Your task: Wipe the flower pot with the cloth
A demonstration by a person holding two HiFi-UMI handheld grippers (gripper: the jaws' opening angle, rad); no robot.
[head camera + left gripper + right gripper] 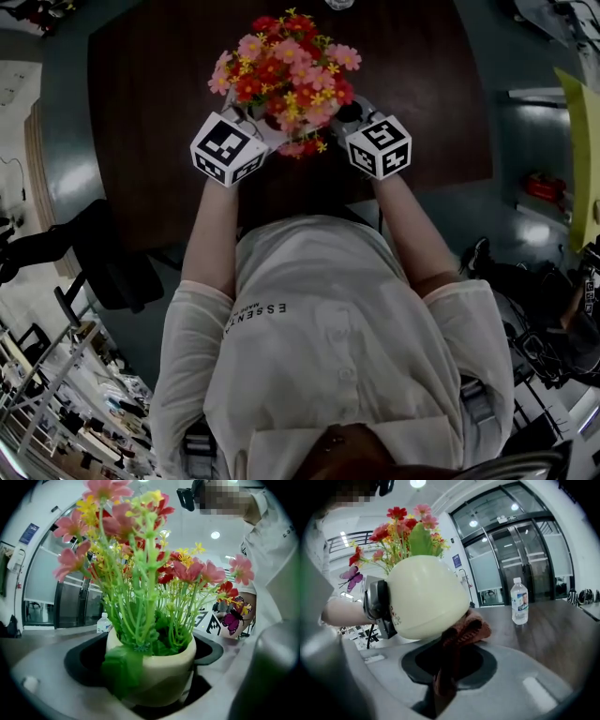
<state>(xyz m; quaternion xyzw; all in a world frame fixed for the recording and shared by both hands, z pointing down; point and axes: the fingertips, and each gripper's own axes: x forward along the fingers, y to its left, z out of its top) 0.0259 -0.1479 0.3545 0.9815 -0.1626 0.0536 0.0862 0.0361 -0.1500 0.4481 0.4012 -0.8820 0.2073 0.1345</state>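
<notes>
Left gripper (253, 124): jaws drawn in on the flower pot (159, 667). The cream body fills the gap between them, with the grey jaw faces against it on either side. In the right gripper view the black end of this gripper sits against the pot's left flank.

Pot stands mouth up with its long axis near vertical. The stems rise from it and the flowers (286, 75) spread pink, red and yellow, facing the head camera. A green leaf (123, 667) droops over the near rim. From the right gripper view the rounded base looks tipped slightly toward that gripper, though the wide lens may be bending it. Cannot tell whether the base touches the table.

Right gripper (352, 114): jaws pressed together on a reddish-brown cloth (464, 632). The cloth runs up from the jaws in a bunched fold, and its upper end lies against the pot's lower right side.

Pot is between the two grippers, over the near middle of the dark brown table (150, 112), just in front of the person's chest.

Farther out: a clear water bottle (519, 602) stands upright on the table, well apart from the pot to the right. A purple butterfly (233, 620) sits among the stems.
</notes>
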